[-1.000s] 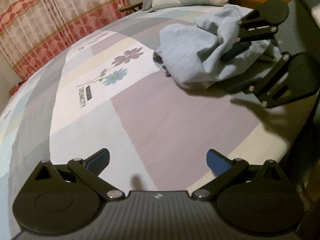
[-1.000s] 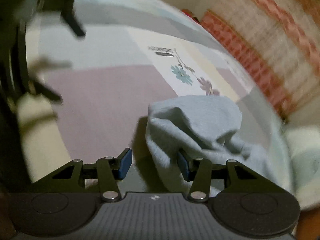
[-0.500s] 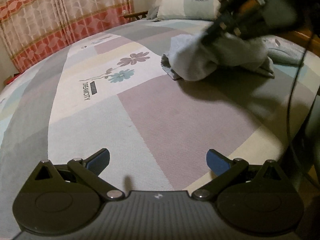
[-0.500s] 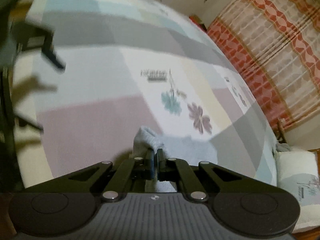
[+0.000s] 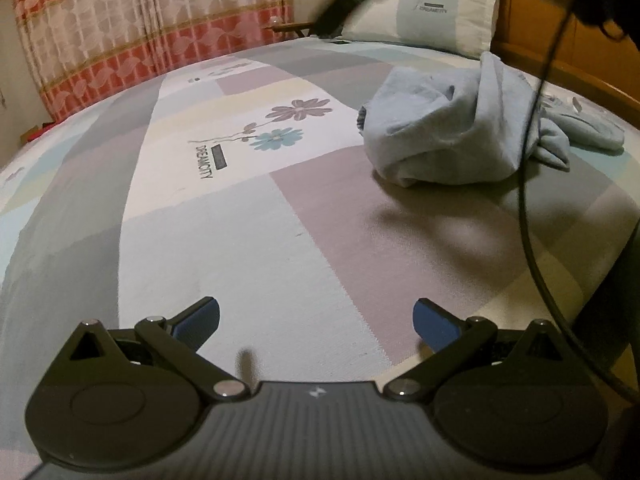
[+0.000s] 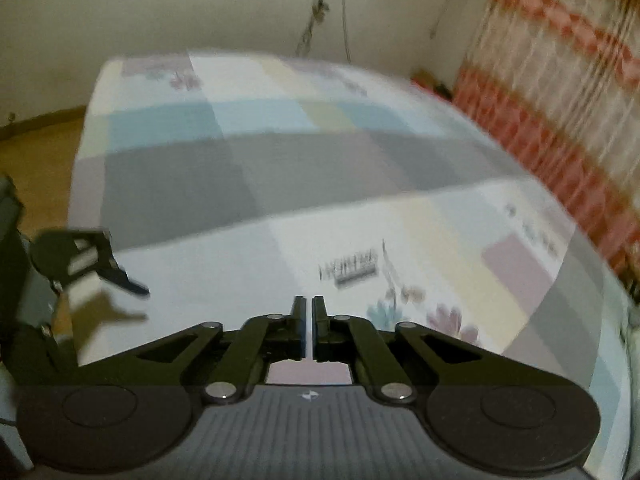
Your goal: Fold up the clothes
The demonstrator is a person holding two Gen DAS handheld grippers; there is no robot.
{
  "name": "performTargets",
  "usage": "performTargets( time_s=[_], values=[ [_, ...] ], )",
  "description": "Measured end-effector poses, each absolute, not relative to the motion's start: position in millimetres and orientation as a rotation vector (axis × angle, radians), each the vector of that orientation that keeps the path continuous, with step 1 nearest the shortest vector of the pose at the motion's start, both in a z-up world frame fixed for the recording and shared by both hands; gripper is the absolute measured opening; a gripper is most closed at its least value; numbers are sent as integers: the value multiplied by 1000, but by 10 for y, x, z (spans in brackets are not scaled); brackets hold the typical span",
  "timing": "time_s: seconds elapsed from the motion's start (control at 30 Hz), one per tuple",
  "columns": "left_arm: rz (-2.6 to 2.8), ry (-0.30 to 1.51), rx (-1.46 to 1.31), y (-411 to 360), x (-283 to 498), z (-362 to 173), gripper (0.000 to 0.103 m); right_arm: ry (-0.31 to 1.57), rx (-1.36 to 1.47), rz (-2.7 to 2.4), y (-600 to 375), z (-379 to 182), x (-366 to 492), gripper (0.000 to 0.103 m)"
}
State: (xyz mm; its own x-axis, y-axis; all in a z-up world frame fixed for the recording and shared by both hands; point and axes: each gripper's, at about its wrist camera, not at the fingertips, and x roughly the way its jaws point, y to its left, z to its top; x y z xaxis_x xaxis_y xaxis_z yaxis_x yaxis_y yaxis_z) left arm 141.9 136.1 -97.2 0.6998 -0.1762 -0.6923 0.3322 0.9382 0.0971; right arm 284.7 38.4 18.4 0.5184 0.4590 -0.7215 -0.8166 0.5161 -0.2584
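A light blue garment point(image 5: 452, 136) lies in a crumpled heap on the patchwork bedsheet point(image 5: 248, 240), far right in the left wrist view, with one fold standing up in a peak. My left gripper point(image 5: 316, 316) is open low over the sheet, well short of the heap, with nothing between its fingers. My right gripper point(image 6: 307, 308) is shut, high above the bed and facing its foot. No cloth shows between or below its pads, and the garment is out of that view. One left finger point(image 6: 128, 282) shows at the left.
A pillow point(image 5: 424, 8) lies at the bed's head against a wooden headboard point(image 5: 560, 52). A red patterned curtain point(image 5: 120, 36) runs along the far side. A black cable point(image 5: 524, 200) hangs at the right. Bare floor point(image 6: 36, 152) lies beyond the bed's foot.
My right gripper shut on the garment, then rose and swung away; the cloth is no longer in its view. The heap has settled on the sheet. My left gripper stayed open.
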Motion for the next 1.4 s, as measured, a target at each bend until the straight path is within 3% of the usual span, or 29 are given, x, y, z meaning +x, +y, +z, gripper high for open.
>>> performTargets(
  time_s=[0.33, 0.67, 1.0, 1.2, 1.4],
  values=[
    [-330, 769, 141, 1348, 1517, -985, 102, 842, -530, 661, -384, -375, 2299, 29],
    [-518, 783, 260, 588, 1723, -925, 102, 963, -246, 336, -1530, -885, 2065, 29],
    [-865, 896, 61, -198, 2327, -1146, 102, 913, -90, 270, -2189, -921, 2076, 33],
    [-760, 751, -1, -160, 2719, -811, 101, 890, -63, 266, -2416, -988, 2001, 36],
    [-576, 658, 112, -97, 3428, -591, 101, 865, -61, 285, -2468, -1060, 2075, 39]
  ],
)
